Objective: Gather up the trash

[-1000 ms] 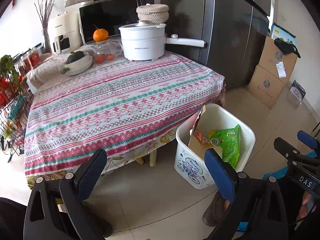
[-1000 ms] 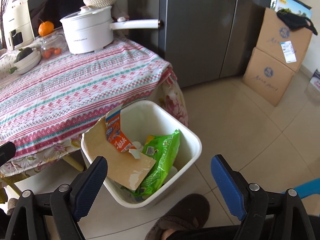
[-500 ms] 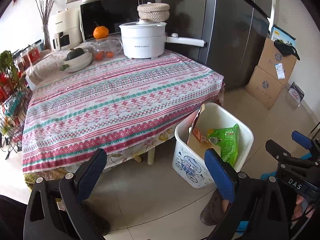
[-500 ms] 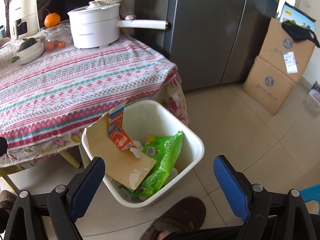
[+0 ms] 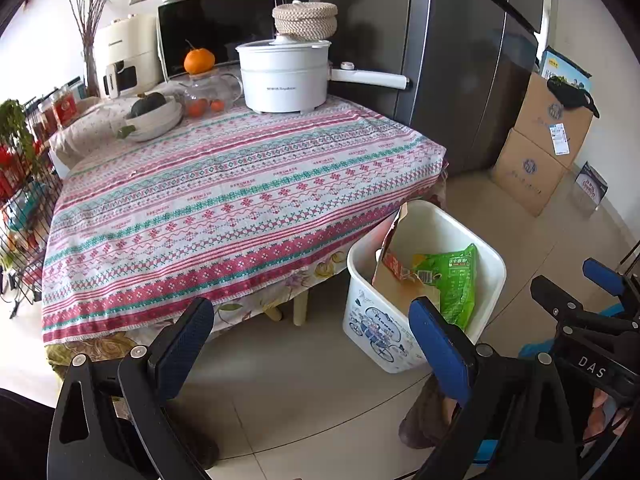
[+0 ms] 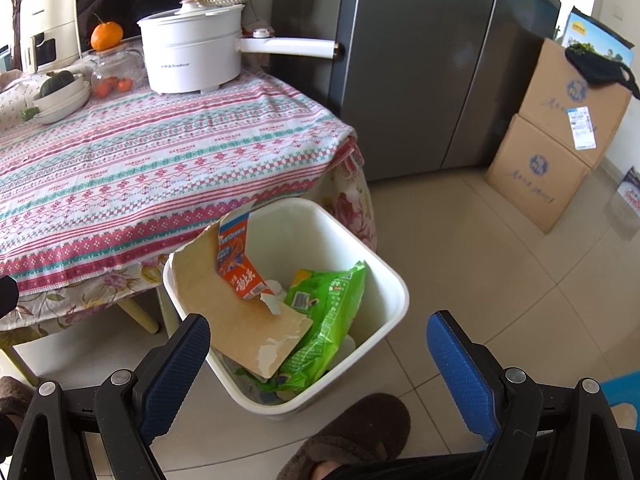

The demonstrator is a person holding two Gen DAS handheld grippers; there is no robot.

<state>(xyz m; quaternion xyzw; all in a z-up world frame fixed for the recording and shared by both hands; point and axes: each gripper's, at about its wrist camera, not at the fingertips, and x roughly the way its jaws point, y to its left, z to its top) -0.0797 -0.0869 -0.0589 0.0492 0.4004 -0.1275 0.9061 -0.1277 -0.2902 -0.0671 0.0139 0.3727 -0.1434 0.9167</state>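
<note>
Both the left gripper [image 5: 312, 332] and the right gripper [image 6: 318, 346] hang with fingers spread and nothing between them. The trash sits in the white plastic bin [image 6: 394, 280] on the floor just right of the counter [image 5: 240, 200]: stiff torn cardboard [image 6: 240, 320] and a crinkly green bag [image 6: 324, 320]. The striped cloth seems bare of litter, so sweep the far, crowded end carefully before stopping.

One white trash bin [image 6: 390, 300] holding one torn cardboard sheet [image 6: 236, 320] and one green snack bag [image 6: 324, 320]; two stacked cardboard boxes [image 6: 560, 136]; one electric pot [image 6: 192, 56]; one orange [image 6: 106, 35].
</note>
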